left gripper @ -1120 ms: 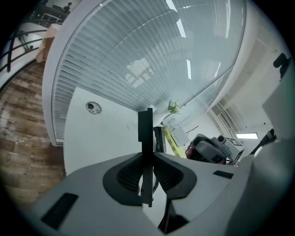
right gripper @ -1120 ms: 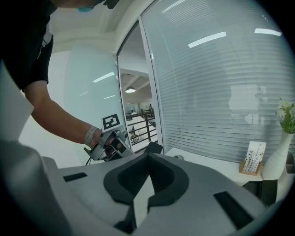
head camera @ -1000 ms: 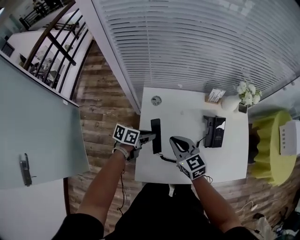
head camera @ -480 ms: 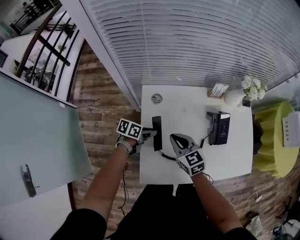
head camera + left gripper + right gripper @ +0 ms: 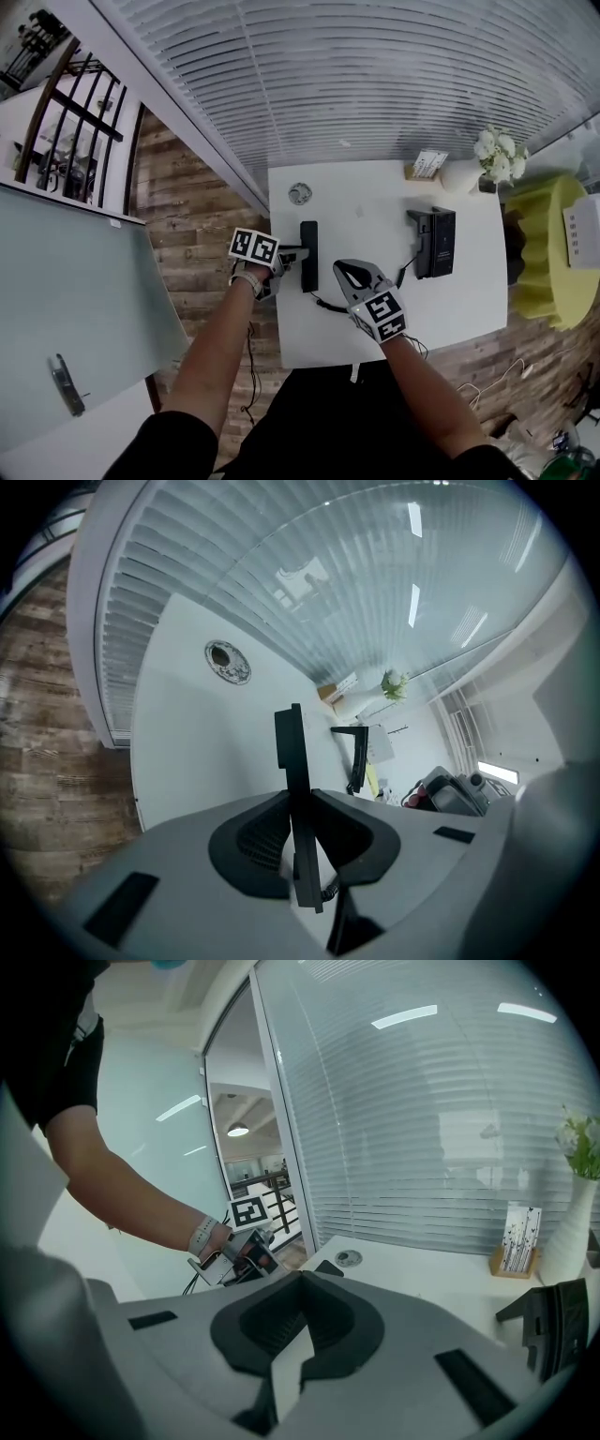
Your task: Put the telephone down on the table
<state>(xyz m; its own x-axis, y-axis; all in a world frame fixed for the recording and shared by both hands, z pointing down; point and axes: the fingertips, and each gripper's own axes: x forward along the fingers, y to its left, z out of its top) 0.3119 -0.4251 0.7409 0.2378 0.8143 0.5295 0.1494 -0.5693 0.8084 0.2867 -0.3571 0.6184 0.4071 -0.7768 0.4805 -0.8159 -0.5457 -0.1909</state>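
left gripper [image 5: 298,797] clamped on telephone handset [image 5: 289,742], edge-on between jaws, over table [image 5: 187,742]; right gripper [image 5: 302,1275] closed, empty.

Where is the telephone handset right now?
Head view: the handset is at the table's left side, clamped in the left claw, near the round cable port.

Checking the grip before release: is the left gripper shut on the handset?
Shut on it: the left gripper clamps both faces of the black handset.
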